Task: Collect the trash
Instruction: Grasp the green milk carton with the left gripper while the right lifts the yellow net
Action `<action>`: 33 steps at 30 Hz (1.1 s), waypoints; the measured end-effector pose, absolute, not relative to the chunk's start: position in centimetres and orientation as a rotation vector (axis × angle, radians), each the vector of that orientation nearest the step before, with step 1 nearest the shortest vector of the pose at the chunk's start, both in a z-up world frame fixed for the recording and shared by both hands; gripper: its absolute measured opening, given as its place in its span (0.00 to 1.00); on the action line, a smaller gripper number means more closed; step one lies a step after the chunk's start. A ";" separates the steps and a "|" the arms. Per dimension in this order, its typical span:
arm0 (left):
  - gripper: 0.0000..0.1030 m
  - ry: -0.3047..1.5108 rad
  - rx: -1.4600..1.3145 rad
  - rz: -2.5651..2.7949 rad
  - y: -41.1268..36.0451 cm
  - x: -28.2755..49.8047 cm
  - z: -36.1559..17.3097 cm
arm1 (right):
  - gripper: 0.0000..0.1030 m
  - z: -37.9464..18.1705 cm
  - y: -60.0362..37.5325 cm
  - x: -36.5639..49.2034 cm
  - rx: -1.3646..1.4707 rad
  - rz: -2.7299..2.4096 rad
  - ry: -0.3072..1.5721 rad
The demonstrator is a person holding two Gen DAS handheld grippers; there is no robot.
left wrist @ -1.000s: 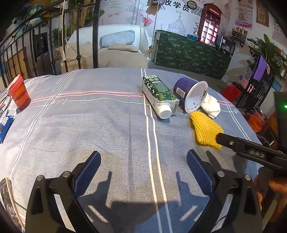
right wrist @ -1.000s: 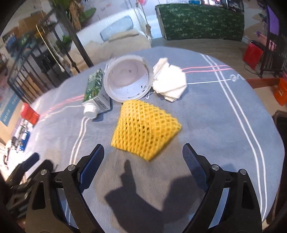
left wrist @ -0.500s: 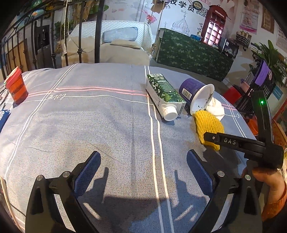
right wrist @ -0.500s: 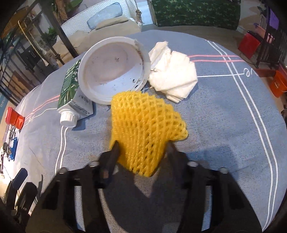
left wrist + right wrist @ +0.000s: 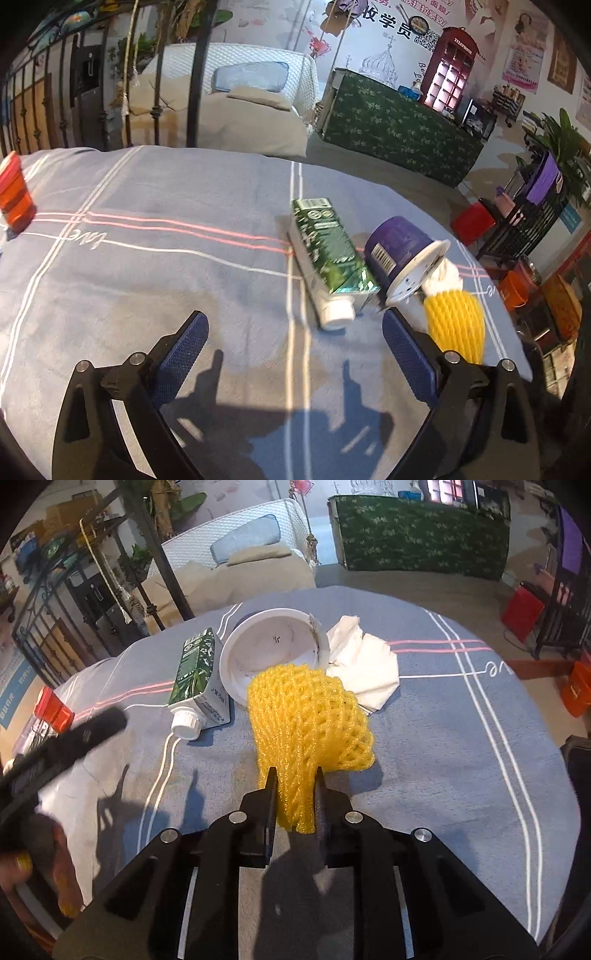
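Our right claw [image 5: 295,775] has just closed on the net's [image 5: 308,716] near edge to lift it clear of the cup [image 5: 273,646] beyond, while our left claw [image 5: 295,339] hangs open.

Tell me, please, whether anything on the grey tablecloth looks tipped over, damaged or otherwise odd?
Yes. The purple tub lies on its side, its white rim chipped. The green carton also lies flat beside it, next to a crumpled tissue. The right gripper has just closed on the yellow foam net.
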State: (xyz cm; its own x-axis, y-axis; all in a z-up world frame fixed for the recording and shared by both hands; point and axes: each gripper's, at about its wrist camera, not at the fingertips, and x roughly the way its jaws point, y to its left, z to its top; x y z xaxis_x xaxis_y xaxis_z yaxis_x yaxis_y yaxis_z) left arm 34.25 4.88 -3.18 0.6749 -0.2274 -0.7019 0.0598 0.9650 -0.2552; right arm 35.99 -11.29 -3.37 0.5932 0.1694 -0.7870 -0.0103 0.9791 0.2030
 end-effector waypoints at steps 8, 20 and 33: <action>0.78 0.894 -0.223 -0.218 2.2 39.7 -3.6 | 0.18 -2.4 -11.9 33.8 0.138 0.094 0.892; 0.58 1.049 -0.172 -0.164 1.0 43.7 -7.6 | 0.18 -2.3 -13.7 31.2 0.178 0.089 0.885; 0.49 0.940 -0.149 -0.115 2.7 38.4 -6.2 | 0.18 -2.2 -14.7 29.9 0.200 0.085 0.859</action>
